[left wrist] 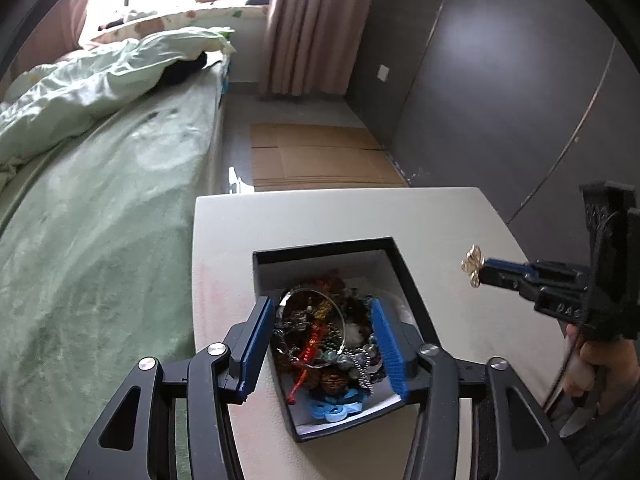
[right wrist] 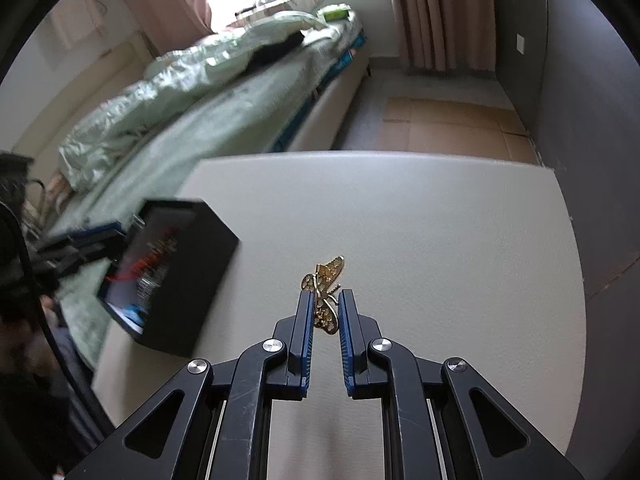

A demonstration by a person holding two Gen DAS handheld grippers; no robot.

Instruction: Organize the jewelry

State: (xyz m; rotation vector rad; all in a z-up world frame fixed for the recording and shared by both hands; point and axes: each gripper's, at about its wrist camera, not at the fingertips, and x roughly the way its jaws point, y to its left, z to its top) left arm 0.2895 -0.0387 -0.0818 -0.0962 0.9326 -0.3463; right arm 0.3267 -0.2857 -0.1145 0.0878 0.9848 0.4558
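Observation:
A black jewelry box [left wrist: 276, 256] with a white lining stands on the white table [left wrist: 320, 216] and holds a tangle of beads, chains, a silver bangle and blue pieces [left wrist: 328, 344]. My left gripper [left wrist: 324, 312] is open, its blue fingers spread over the box's contents, holding nothing. My right gripper [right wrist: 325, 300] is shut on a gold butterfly brooch [right wrist: 326, 284] and holds it above the table, to the right of the box [right wrist: 188, 264]. The brooch also shows in the left wrist view [left wrist: 472, 265], at the right gripper's tip [left wrist: 482, 270].
A bed with green bedding [left wrist: 100, 200] runs along the table's left side. Flattened cardboard [left wrist: 320, 156] lies on the floor beyond the table. A grey wall [left wrist: 500, 80] is on the right. Pink curtains [left wrist: 312, 24] hang at the back.

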